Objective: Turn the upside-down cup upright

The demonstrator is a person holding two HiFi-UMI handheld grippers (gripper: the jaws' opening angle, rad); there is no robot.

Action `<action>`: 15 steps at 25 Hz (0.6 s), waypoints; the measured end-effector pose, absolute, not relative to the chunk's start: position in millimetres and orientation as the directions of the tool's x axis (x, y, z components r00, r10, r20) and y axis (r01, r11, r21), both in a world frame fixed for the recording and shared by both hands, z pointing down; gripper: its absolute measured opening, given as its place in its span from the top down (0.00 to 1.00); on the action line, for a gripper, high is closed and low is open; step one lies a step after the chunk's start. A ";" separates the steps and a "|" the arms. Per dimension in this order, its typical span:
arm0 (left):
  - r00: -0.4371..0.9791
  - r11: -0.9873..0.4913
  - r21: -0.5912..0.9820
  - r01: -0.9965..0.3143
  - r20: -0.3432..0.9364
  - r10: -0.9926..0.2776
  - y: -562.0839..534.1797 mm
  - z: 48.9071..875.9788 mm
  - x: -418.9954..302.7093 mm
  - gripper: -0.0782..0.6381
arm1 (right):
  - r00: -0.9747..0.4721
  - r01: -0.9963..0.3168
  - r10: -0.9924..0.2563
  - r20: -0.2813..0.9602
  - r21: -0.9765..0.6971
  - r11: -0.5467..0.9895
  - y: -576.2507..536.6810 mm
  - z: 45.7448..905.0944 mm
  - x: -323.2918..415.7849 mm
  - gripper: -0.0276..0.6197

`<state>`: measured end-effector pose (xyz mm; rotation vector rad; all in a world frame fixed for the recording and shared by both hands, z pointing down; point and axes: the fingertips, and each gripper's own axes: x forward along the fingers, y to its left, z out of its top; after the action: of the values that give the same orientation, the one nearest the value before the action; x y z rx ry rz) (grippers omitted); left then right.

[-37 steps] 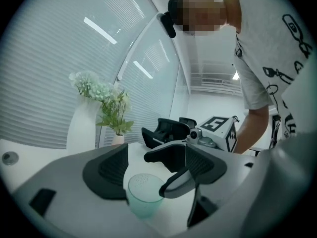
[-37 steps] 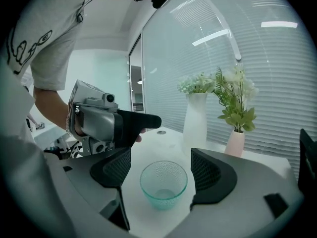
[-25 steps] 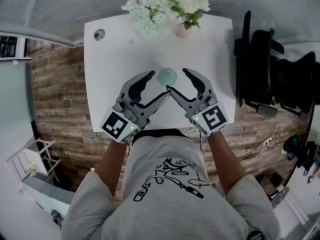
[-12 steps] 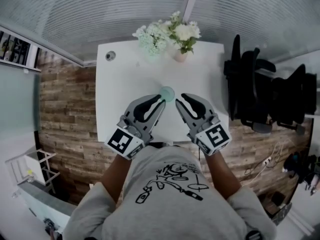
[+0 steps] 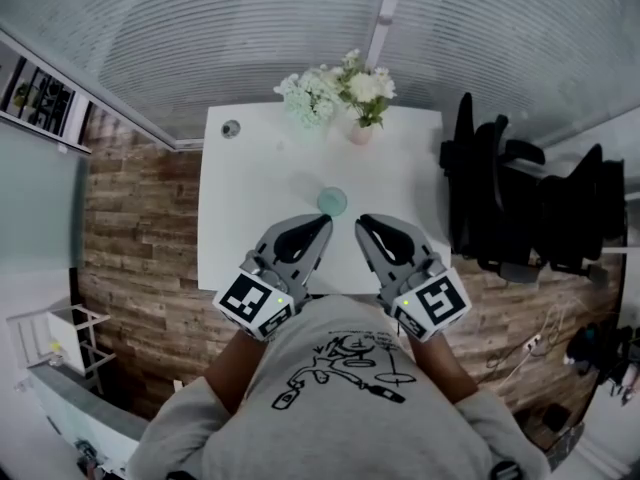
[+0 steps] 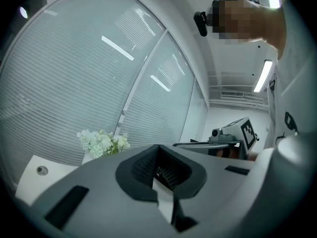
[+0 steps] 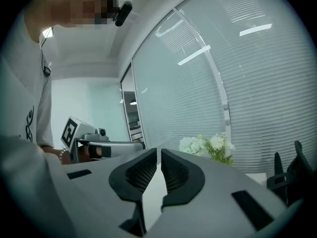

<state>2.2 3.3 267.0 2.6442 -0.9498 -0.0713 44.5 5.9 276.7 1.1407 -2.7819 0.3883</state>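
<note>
On white table (image 5: pixel 250 173): one cup (image 5: pixel 332 202), one flower vase (image 5: pixel 361 133), possibly two bunches. Left tongs (image 5: pixel 322 224), right tongs (image 5: pixel 363 222): just closed, empty.

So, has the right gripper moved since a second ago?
Yes: the right gripper drew back from the cup toward the person, jaws just closing, empty.

Head view looks steeply down on the table (image 5: pixel 250 188); both gripper views face the flowers (image 6: pixel 101 142).
</note>
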 end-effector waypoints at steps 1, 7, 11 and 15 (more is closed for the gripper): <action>0.775 -0.724 0.319 -0.612 0.062 -0.629 4.4 263.6 2.2 0.89 | -0.710 -0.704 -0.678 0.191 -0.188 0.685 7.9 272.9 44.7 0.88; 0.783 -0.738 0.298 -0.606 0.055 -0.620 16.3 250.0 7.0 0.89 | -0.697 -0.716 -0.694 0.181 -0.142 0.683 14.8 266.1 44.8 0.90; 0.785 -0.745 0.284 -0.603 0.048 -0.617 20.9 245.2 8.8 0.89 | -0.704 -0.709 -0.684 0.191 -0.140 0.691 18.8 264.9 42.5 0.90; 0.783 -0.748 0.266 -0.608 0.047 -0.620 22.4 242.8 9.2 0.89 | -0.703 -0.711 -0.689 0.177 -0.150 0.687 20.5 261.6 41.6 0.90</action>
<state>9.2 22.4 242.8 2.7088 -0.9516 -0.0642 41.6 20.5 261.6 1.1606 -2.7865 0.3155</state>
